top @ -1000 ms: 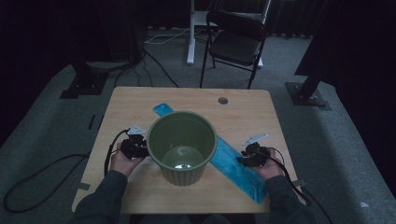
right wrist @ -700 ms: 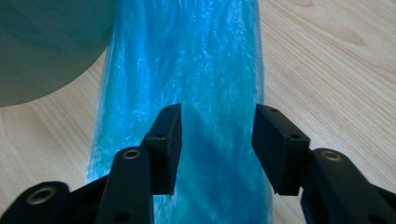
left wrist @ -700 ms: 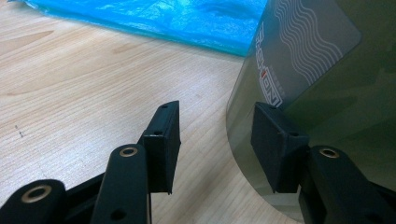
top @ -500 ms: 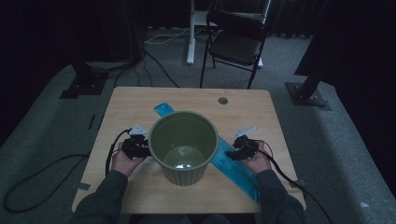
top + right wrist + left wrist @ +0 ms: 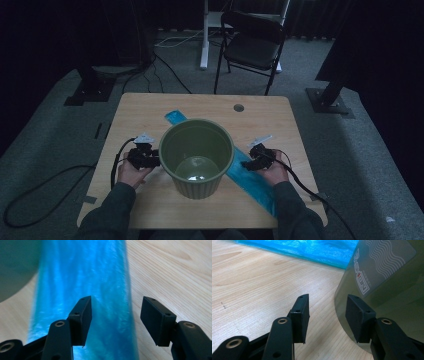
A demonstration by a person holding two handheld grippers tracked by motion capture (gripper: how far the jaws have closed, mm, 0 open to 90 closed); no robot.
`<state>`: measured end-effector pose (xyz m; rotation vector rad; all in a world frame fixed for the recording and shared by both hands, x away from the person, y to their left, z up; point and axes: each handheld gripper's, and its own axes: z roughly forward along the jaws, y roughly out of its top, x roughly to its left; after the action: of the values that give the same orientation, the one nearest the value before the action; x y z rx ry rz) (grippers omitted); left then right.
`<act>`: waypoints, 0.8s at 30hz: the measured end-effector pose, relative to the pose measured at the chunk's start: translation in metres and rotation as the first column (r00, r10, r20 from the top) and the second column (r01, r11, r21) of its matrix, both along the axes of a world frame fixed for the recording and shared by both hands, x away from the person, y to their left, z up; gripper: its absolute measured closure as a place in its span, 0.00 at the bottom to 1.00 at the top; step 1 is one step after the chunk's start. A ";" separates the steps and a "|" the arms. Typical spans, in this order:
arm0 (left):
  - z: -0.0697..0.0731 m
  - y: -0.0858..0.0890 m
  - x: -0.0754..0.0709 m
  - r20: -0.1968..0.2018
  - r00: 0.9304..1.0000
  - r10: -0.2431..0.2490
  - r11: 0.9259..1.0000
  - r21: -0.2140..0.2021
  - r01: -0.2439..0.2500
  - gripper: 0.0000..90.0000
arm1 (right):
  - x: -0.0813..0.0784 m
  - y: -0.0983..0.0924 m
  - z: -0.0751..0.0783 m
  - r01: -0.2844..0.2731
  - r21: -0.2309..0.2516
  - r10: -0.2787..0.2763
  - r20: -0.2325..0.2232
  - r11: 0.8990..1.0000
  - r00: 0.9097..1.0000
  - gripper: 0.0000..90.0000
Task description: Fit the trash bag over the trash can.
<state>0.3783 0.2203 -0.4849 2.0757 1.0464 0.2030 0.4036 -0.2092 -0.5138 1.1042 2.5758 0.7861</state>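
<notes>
Right tool [image 5: 113, 321] spread, nothing between its jaws, hovering over the blue plastic strip [image 5: 85, 302]. The strip's long axis runs straight ahead of it, one jaw over the strip, the other past its edge over bare tabletop [image 5: 175, 270]. Left tool [image 5: 325, 320] also spread, one jaw apparently touching the green bucket [image 5: 387, 285]. Bucket [image 5: 196, 156] stands mid-tabletop on the strip [image 5: 252, 181], which runs diagonally from near-right to far-left. Right tool [image 5: 256, 159] is nearer the strip's exposed length.
</notes>
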 end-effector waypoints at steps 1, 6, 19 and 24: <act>0.001 0.001 0.000 0.002 1.000 0.001 1.000 -0.002 -0.001 0.58 | 0.001 -0.001 -0.001 0.018 -0.007 -0.018 -0.004 1.000 1.000 0.46; 0.001 0.002 -0.001 -0.003 1.000 0.002 1.000 -0.014 -0.002 0.57 | 0.006 -0.002 -0.005 0.038 0.006 -0.038 -0.011 0.999 0.999 0.46; 0.003 0.002 -0.002 -0.001 1.000 0.001 1.000 -0.026 -0.001 0.54 | 0.007 0.021 -0.011 -0.012 -0.010 0.012 -0.021 1.000 1.000 0.44; 0.003 0.002 -0.002 0.004 1.000 0.003 1.000 -0.020 -0.002 0.53 | 0.006 0.030 -0.007 -0.028 -0.029 0.027 -0.023 0.999 0.999 0.78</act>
<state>0.3759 0.2224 -0.4815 2.0558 1.0445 0.1975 0.4099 -0.1791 -0.5211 1.0770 2.6179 0.7442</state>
